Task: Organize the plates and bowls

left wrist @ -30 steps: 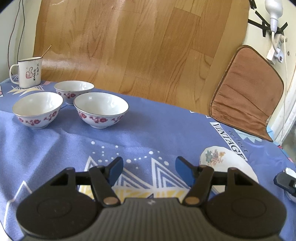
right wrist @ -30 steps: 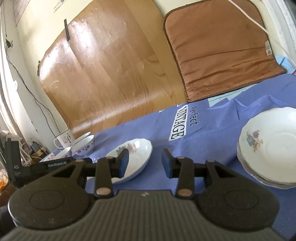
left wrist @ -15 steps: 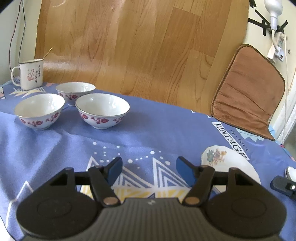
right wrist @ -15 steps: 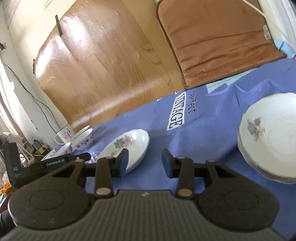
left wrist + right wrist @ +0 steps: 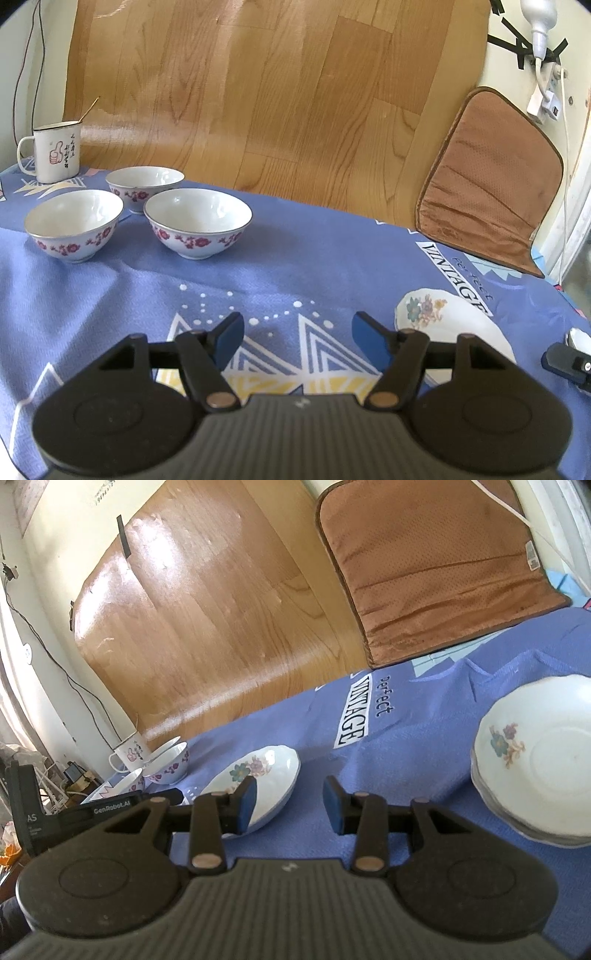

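The single floral plate (image 5: 258,775) lies alone on the blue tablecloth (image 5: 295,258), between the bowls at the far left and a stack of matching plates (image 5: 535,760) at the right. It looks like thin glazed ceramic: stiff, fairly light, smooth enough to slip and likely to chip or crack if knocked or dropped, so the best hold is probably a firm pinch across its raised, scalloped rim, with one pad over and one under the near edge. The cloth beneath is soft and rumpled, which may help a finger slide under the lip. The right gripper (image 5: 289,805) hovers just near of this plate with its jaws part open and nothing between them; its left pad overlaps the plate's near rim in the right wrist view, though contact cannot be judged. The left gripper (image 5: 297,338) hangs over the printed triangles on the cloth, jaws spread fairly wide and empty, with the same plate just to its right. Three flower-banded bowls (image 5: 197,221) stand close together at the far left; they are deeper and probably heavier, best taken by the rim wall. Behind them stands an enamel mug (image 5: 55,151). A brown cushion (image 5: 487,181) leans against the wall at the far right.
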`<state>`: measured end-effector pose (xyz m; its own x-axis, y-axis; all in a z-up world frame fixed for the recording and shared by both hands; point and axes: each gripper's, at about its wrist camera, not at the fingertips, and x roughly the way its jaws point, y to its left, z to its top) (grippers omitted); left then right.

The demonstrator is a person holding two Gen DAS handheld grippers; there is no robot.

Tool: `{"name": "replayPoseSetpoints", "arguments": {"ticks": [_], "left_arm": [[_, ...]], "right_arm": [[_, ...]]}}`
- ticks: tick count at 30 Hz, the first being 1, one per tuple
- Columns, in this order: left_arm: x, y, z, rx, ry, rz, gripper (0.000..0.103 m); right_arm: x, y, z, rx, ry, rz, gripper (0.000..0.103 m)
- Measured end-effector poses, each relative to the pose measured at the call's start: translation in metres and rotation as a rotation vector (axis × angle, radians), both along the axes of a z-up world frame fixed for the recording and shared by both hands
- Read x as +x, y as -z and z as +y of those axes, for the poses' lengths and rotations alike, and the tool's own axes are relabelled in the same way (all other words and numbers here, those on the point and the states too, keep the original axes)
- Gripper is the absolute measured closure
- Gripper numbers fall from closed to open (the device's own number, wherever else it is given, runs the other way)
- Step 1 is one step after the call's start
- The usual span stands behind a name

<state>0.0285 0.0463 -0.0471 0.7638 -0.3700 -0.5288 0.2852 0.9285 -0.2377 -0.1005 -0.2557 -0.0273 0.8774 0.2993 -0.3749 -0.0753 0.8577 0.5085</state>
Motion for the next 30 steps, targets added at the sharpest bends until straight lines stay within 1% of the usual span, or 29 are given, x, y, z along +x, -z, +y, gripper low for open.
{"name": "replayPoseSetpoints", "arguments": {"ticks": [22, 30], "left_arm": [[-0.001, -0.0002, -0.0012, 0.004, 0.007, -0.008, 0.037], [-0.0036, -0.0002, 0.0028, -0.031, 0.05, -0.014, 0.037]], "right_arm": [[-0.0012, -0.0002, 0.0023, -0.009, 0.009, -0.002, 0.06], [0.0027, -0.001, 0.0073, -0.045, 0.007, 0.011, 0.06]]}}
